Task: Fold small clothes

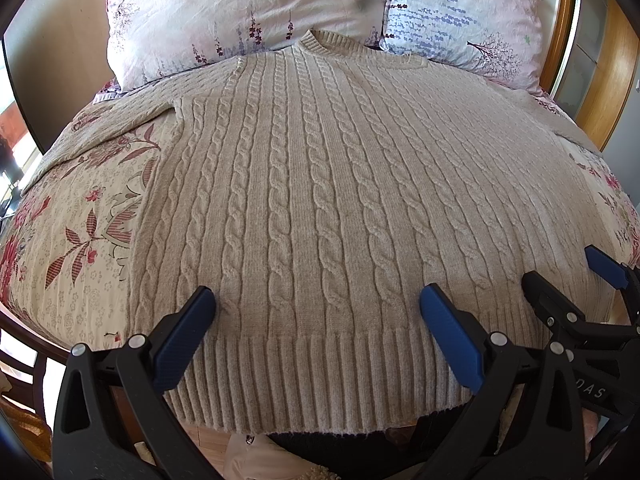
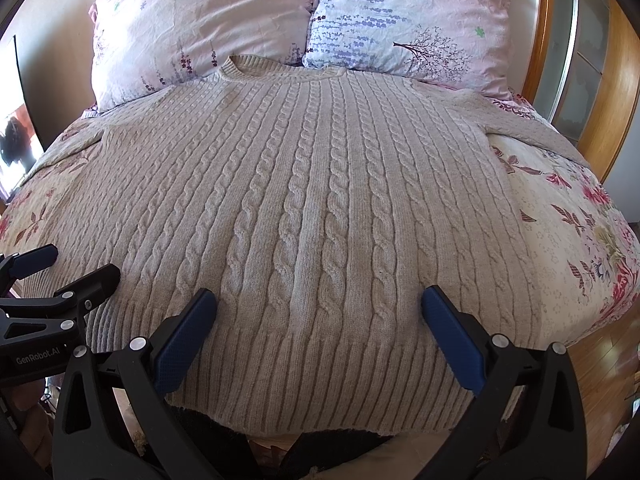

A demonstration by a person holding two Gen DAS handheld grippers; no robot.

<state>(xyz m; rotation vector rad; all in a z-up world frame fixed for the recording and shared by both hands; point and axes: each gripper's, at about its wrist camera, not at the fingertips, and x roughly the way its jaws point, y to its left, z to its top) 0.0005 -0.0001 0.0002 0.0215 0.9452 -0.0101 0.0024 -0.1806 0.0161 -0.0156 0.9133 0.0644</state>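
one beige cable-knit sweater [image 1: 304, 184] lies flat and face up on the bed [image 1: 80, 216], its collar touching the two floral pillows [image 2: 200, 32] at the head, both sleeves spread out to the sides. its ribbed hem [image 2: 320, 384] hangs just over the bed's near edge. i hold two grippers side by side above that hem. my left gripper [image 1: 316, 308] is spread wide over the hem, gripping nothing, blue pads [image 1: 184, 336] apart. my right gripper [image 2: 320, 308] is likewise wide and holding nothing, just beside the left one, toward the sweater's right side. each shows in the other's view at the hem. a wooden headboard [image 2: 624, 92] stands beyond the pillows.
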